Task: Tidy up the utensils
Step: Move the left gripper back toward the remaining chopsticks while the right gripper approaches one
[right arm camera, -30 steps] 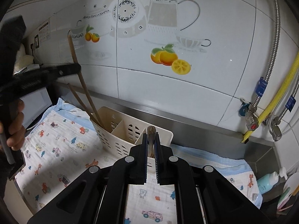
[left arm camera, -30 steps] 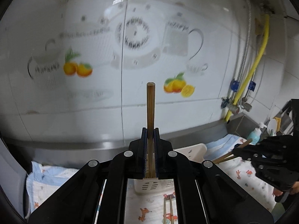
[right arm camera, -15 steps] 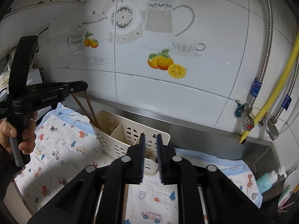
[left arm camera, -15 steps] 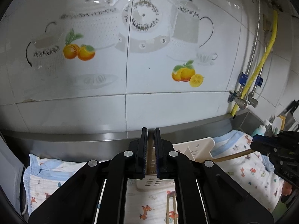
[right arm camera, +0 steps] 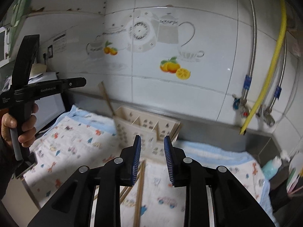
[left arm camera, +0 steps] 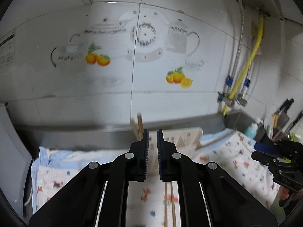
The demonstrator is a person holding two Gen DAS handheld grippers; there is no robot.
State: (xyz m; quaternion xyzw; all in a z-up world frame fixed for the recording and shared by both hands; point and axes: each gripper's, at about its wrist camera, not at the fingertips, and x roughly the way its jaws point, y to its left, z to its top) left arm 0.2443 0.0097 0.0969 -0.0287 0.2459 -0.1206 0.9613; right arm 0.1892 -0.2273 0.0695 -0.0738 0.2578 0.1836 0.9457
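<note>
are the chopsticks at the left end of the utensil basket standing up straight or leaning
Leaning. In the right wrist view the chopsticks rise out of the basket's left compartment and tilt up and to the left, away from the basket.

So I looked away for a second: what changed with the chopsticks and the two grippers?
Both let go. The left hand-held gripper, which clamped an upright chopstick, now holds nothing and stands nearly shut. The right hand-held gripper released its chopstick too; its jaws have just been opening, empty. Both have drawn back from the utensil basket, where the chopsticks now stand. Basket and cloth unchanged.
</note>
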